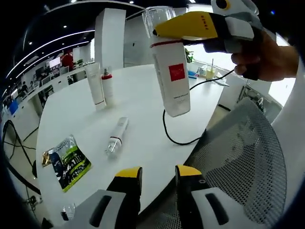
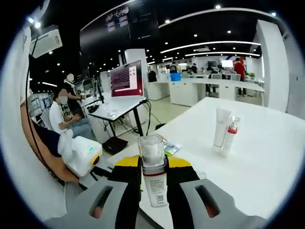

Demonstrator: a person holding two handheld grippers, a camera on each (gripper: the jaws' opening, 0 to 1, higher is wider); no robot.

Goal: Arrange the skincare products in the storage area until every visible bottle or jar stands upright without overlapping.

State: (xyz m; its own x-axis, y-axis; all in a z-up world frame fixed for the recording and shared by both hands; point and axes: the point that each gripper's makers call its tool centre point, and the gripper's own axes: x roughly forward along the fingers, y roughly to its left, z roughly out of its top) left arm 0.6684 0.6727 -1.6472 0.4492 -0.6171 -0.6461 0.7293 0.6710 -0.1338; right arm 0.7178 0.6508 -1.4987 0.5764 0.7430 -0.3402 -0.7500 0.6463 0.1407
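Right tool carries a bottle above the tabletop; one small bottle lies flat.

The right tool (image 1: pixel 183 26) is clamped on the white bottle with the red label (image 1: pixel 172 78), held roughly upright in the air. The left tool (image 1: pixel 158 175) hangs released near the tabletop (image 1: pixel 143 86) edge. The fallen clear-capped bottle (image 1: pixel 116 136), long axis running near-to-far, lies just beyond it. Two bottles (image 1: pixel 101 86) stand upright at the far left.

Red-labelled bottle (image 1: pixel 170 76) in right gripper (image 1: pixel 183 26), above white table (image 1: pixel 143 109).
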